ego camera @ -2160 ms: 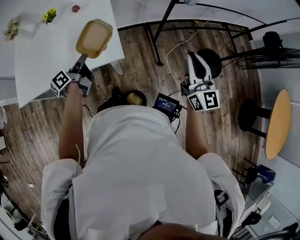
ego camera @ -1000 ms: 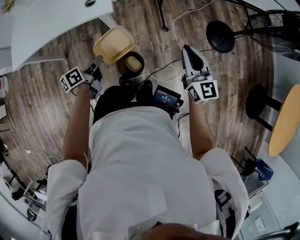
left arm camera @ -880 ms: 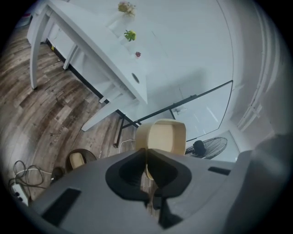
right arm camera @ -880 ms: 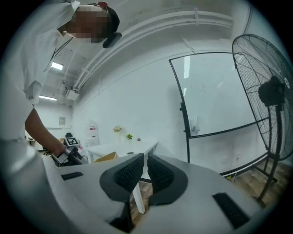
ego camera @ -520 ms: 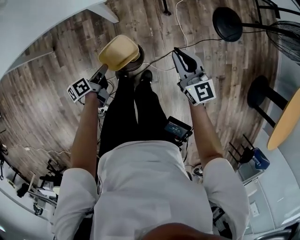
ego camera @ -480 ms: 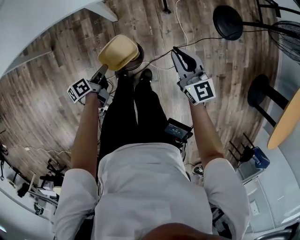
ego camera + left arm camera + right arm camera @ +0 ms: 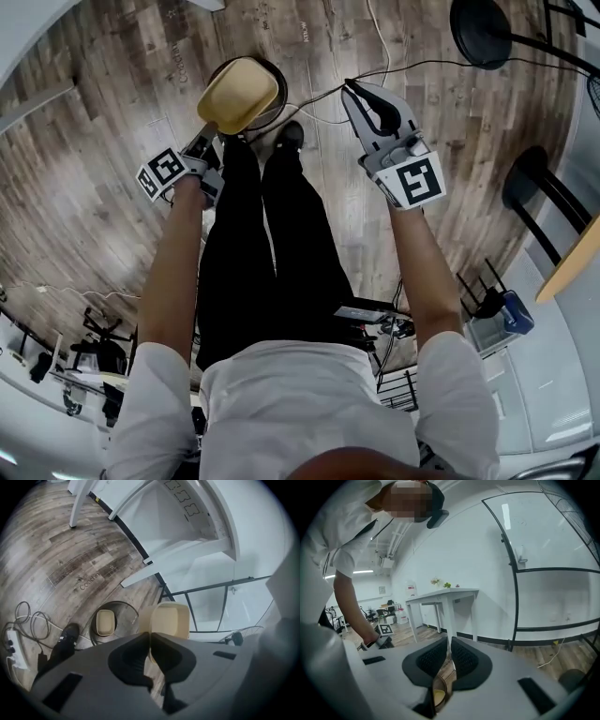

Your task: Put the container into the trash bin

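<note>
A shallow yellow container hangs tilted over the round dark trash bin, held by its rim in my left gripper, which is shut on it. In the left gripper view the container sticks out past the jaws, and the bin stands on the floor to its left with another yellow container inside. My right gripper hovers to the right of the bin, shut with nothing in it. Through its jaws a bit of the bin shows below.
The person's legs and a shoe stand right beside the bin. Cables run over the wooden floor. A white table and a black metal frame stand by the wall, with stool bases on the right.
The person has bent down and both grippers have sunk toward the floor. The container has come from beside the bin to right above it.
</note>
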A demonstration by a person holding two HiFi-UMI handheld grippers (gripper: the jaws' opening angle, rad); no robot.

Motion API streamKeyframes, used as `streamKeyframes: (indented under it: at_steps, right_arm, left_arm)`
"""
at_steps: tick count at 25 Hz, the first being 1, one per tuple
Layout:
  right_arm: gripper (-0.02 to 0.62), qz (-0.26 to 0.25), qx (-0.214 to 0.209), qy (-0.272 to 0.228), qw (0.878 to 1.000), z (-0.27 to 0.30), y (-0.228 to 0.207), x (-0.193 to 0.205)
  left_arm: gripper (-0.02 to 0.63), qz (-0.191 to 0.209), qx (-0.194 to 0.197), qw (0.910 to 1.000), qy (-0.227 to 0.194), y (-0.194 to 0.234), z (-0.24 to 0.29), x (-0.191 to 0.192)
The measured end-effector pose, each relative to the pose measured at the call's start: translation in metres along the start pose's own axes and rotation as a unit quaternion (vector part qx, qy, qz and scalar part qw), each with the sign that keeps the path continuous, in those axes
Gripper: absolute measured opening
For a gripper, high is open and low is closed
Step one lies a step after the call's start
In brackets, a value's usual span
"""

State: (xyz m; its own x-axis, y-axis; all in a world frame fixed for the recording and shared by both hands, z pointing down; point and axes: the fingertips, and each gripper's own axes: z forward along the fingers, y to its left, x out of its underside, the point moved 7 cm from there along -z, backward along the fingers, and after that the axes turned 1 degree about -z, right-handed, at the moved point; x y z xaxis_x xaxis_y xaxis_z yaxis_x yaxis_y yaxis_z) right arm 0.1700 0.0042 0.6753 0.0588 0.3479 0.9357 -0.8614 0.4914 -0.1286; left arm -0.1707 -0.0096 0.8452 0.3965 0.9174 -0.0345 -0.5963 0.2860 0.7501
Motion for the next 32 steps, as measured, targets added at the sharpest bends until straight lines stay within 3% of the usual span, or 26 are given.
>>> streamKeyframes:
  at_steps: [6,12,25,27,28,32]
  right_arm:
    - [0.05,0.002,-0.012,0.019,1.0,0.023,-0.01,0.049]
    - [0.05,0.015,-0.017,0.019,1.0,0.042,-0.007,0.077]
    - [0.051,0.037,-0.018,0.036,0.998,0.043,0.004,0.116]
    - [0.05,0.039,-0.017,0.034,0.998,0.044,0.005,0.116]
    - [0.049,0.039,-0.017,0.033,0.999,0.044,0.006,0.115]
    - [0.049,0.036,-0.016,0.031,0.999,0.045,0.01,0.11]
  left_arm:
    - [0.02,-0.011,-0.06,0.9978,0.026,0.067,0.042,0.013]
    - [0.02,-0.018,-0.086,0.9956,0.032,0.117,0.072,0.008]
    - [0.023,-0.023,-0.087,0.9949,0.045,0.138,0.114,0.009]
    - [0.058,-0.033,-0.083,0.9949,0.046,0.139,0.117,0.009]
    - [0.121,-0.033,-0.081,0.9951,0.046,0.139,0.118,0.009]
    - [0.13,-0.007,-0.084,0.9953,0.047,0.135,0.112,0.007]
